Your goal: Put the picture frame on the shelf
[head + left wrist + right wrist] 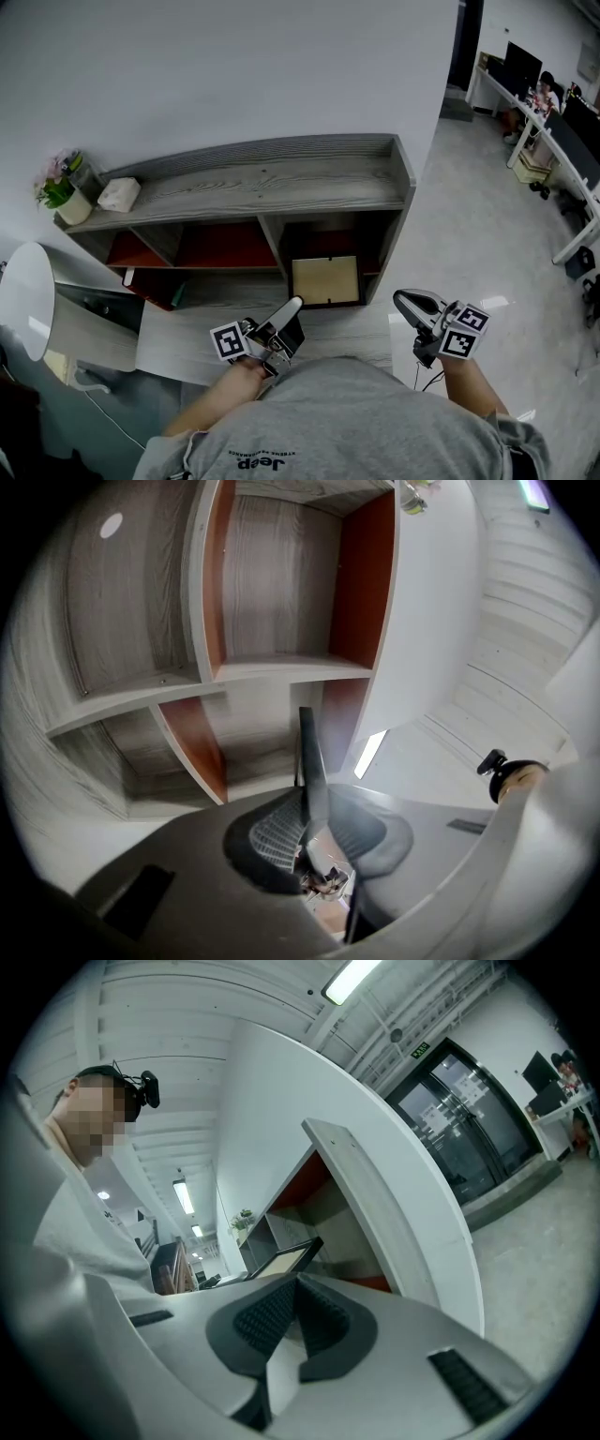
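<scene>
Picture frame [325, 279]: upright, pale panel in a dark border, at the mouth of the shelf's lower right compartment. Cannot tell if its bottom edge rests on the board.

Left arm: bare forearm reaches forward from under a grey shirt, ending in the left claw [292, 305], which points far and slightly right. The left gripper view shows the claw rolled onto its side, jaws nearly together and pinched on the frame's thin dark edge, seen edge-on. The grip is at the frame's near left corner.

Right arm: held out to the right. The right claw [405, 300] points far-left, well apart from the frame. Its pads meet, with nothing between them.

Shelf [262, 183]: low unit of grey wood grain with red inner panels, set against a white wall [187, 66]. At the left end of its top are a potted plant [64, 192] and a white object [119, 194].

Room: pale glossy floor [469, 216]; desks with monitors [553, 103] far right.
</scene>
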Available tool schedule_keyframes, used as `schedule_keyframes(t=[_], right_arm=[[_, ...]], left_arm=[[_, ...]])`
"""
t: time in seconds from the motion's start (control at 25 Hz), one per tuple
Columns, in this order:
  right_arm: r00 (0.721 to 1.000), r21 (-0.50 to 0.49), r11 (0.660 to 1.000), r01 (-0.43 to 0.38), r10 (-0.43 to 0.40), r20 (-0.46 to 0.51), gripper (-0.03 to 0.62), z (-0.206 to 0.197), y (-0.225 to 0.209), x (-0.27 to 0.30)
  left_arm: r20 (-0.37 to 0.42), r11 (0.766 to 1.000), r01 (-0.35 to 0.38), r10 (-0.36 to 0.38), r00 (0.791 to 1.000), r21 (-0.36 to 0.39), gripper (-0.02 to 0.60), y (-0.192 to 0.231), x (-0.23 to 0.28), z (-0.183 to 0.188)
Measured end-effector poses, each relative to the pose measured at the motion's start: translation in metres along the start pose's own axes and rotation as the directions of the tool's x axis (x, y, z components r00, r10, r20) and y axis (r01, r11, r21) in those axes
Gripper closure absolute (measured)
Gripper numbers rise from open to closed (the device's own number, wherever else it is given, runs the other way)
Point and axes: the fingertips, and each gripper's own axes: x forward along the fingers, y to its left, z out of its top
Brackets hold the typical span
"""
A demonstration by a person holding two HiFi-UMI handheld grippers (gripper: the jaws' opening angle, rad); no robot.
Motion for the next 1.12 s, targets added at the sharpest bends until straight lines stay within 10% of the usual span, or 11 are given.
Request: schedule_keyframes(t=[0.6, 1.12], right_arm=[[1.000, -0.017, 1.000, -0.010, 0.010, -0.004, 0.577, 0.003, -0.002, 0.001], [1.000, 0.005, 1.000, 0.021, -0.021, -0.008, 0.577, -0.006, -0.006, -0.013]], left_arm=[[0.015, 1.000, -0.020, 0.020, 1.000, -0.010, 0.494, 0.014, 0.014, 0.005], [0.045, 0.973, -0.213, 0.217, 0.975, -0.084, 0.494, 0.079, 0.012, 0.002]])
